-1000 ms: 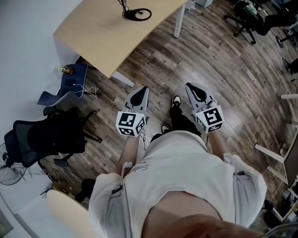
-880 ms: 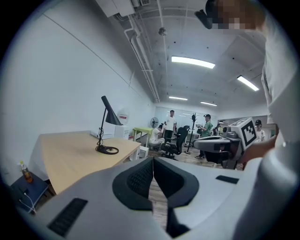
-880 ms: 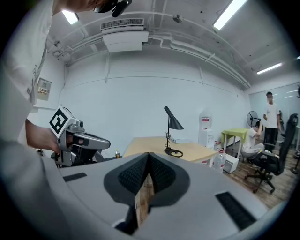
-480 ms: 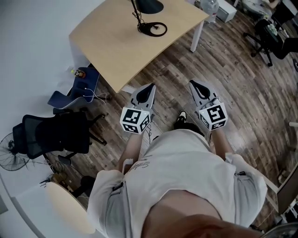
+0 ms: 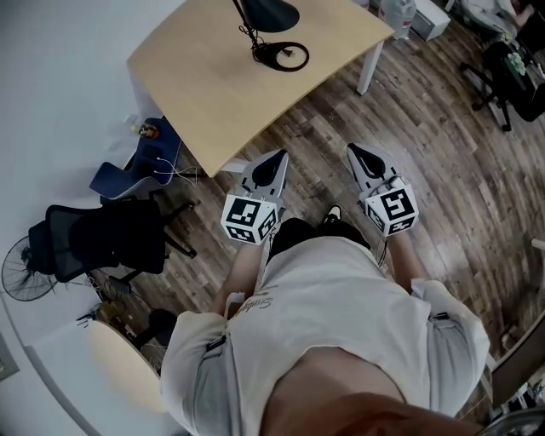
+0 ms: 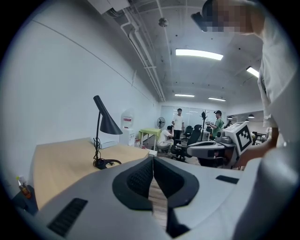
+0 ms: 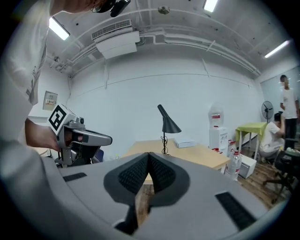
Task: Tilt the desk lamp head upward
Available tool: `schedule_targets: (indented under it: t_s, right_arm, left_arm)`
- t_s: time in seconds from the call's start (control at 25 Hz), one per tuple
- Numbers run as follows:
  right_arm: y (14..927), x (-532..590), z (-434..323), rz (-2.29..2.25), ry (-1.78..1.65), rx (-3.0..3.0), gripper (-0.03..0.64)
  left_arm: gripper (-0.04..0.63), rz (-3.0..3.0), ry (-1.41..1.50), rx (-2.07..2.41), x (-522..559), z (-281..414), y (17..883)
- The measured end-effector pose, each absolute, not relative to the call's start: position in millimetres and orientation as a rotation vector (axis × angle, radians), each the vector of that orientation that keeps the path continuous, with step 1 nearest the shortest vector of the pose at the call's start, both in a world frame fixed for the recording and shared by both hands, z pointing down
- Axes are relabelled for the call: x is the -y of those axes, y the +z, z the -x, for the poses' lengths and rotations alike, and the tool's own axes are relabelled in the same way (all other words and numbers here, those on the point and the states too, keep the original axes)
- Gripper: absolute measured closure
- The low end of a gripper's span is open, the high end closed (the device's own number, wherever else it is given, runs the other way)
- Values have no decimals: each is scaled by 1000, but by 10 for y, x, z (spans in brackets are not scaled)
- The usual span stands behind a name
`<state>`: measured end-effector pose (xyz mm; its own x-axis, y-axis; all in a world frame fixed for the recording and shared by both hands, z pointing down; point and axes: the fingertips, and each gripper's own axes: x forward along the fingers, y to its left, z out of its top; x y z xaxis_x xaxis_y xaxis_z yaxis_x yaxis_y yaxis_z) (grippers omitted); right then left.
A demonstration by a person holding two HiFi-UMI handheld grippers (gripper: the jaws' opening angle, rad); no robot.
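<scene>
A black desk lamp stands on a light wooden desk (image 5: 204, 94); its cone head (image 5: 271, 12) points down above its round base (image 5: 281, 56). The left gripper view shows the lamp head (image 6: 110, 125) ahead to the left, and in the right gripper view the lamp head (image 7: 169, 125) is straight ahead. My left gripper (image 5: 274, 159) and right gripper (image 5: 356, 153) hang side by side over the wooden floor, well short of the desk. Both are shut with nothing held; the left gripper (image 6: 153, 161) and right gripper (image 7: 149, 157) show their jaws pressed together.
A black office chair (image 5: 102, 243) and a blue seat (image 5: 136, 166) with a white cable sit left of me by the wall. A fan (image 5: 21, 272) stands at the far left. A water bottle (image 7: 233, 165) and a dispenser (image 7: 216, 131) stand right of the desk. People (image 6: 178, 123) are far back.
The desk and lamp have come nearer and further into the head view as I walked forward. Both grippers stay shut and side by side.
</scene>
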<state>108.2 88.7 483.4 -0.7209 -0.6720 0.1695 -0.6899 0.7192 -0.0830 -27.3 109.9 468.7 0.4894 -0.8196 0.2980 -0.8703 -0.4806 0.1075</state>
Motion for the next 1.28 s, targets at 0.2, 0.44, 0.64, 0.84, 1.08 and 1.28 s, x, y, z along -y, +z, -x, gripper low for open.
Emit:
schedule_targets:
  t_s: [0.2,0.44,0.64,0.84,1.08,1.28]
  right_arm:
    - [4908,-639,-1043,-1103,228,2789,623]
    - [4895,-336,-953,-1133,216,2765,623]
    - [4725,98,-882,-1174,147,2750,623]
    - [4557,608,-646,-1193,79,2728,623]
    - [4594,1106,-364,-1257,75,2698,623]
    - [4701,1443,-166,-1276,64,2673,623]
  left_arm:
    - [580,-2487,322,1436,-867,307,4770]
    - [580,-2493,300,1426,-488,418,4849]
    - [580,-2528,254,1435,-46,551,4756]
    - [580,-2537,243,1436,461,902,4671]
    - [579,-2557,285,1405,964,1278,4750]
    - [580,-2537,315,1373,1242,1510,4995]
